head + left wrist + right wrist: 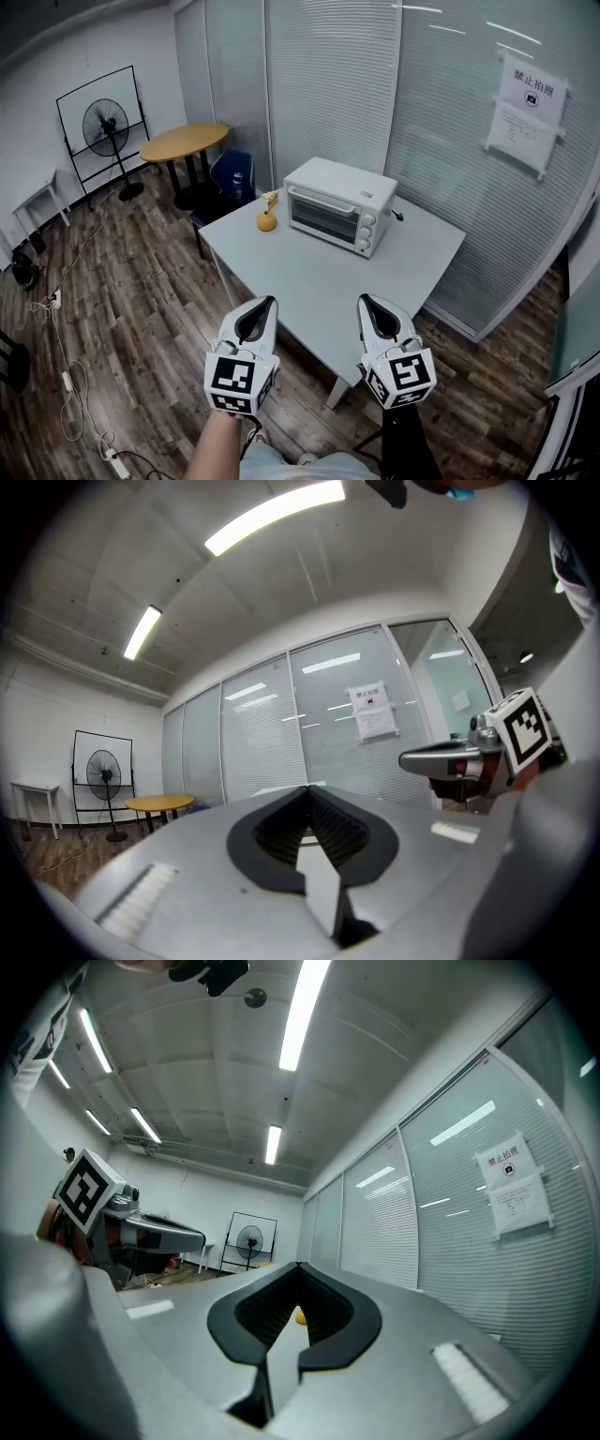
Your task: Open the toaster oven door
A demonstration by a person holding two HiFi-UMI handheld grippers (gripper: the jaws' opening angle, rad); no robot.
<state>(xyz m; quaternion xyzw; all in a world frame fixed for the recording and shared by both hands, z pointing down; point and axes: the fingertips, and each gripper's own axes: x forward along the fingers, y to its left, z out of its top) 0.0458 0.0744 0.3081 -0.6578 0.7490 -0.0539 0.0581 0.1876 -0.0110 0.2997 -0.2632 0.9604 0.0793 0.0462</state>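
On the pale grey square table, toward its far side, stands the white boxy toaster oven, its glass door shut and its knobs stacked at the door's right. Just beside it to the left sits a small round orange fruit, with a pale wedge behind it, perhaps a slice of cake.

Both tools hover over the table's near edge, well apart from the oven. The left gripper has its grey jaws closed tip to tip on nothing, and the right gripper is pinched together likewise, empty.

A white paper notice taped to the blinded glass wall is headed 禁止拍照 above a camera icon; its finer print is too small to read.
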